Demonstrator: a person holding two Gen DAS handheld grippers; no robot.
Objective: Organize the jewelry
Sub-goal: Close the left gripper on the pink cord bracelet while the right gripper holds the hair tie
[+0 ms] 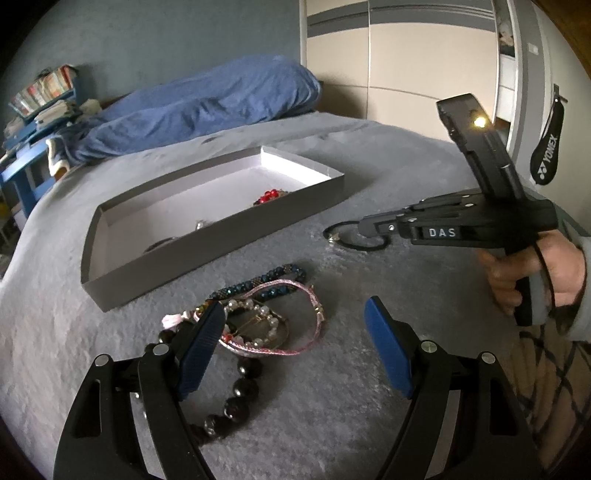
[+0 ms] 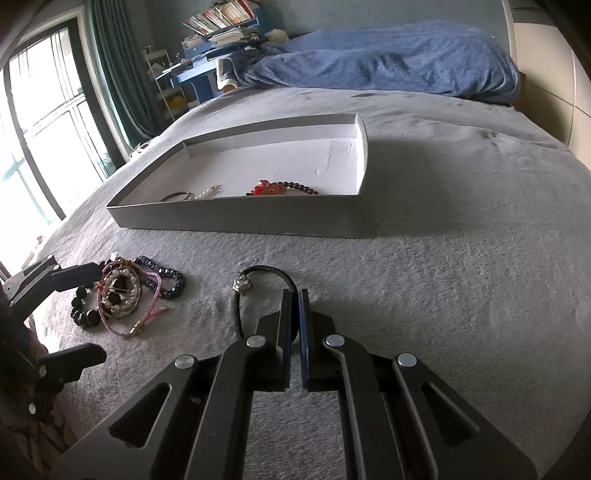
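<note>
A grey box lid (image 1: pixel 207 254) (image 2: pixel 236 221) lies on the grey bed cover; inside are a red bead bracelet (image 1: pixel 267 196) (image 2: pixel 273 189) and two small pieces. A heap of bracelets (image 1: pixel 255 325) (image 2: pixel 122 291) lies in front of it: pink cord, pearls, blue beads, black beads. My left gripper (image 1: pixel 295 332) is open, its left finger (image 1: pixel 201 343) over the heap. My right gripper (image 2: pixel 294 295) (image 1: pixel 364 227) is shut on a black cord bracelet (image 2: pixel 266 275) (image 1: pixel 347 240) that rests on the cover.
A blue duvet (image 1: pixel 207 99) (image 2: pixel 388 62) lies bunched at the head of the bed. A blue shelf with books (image 2: pixel 218 33) and a window (image 2: pixel 44 122) are beyond the bed. A wardrobe (image 1: pixel 406 55) stands behind.
</note>
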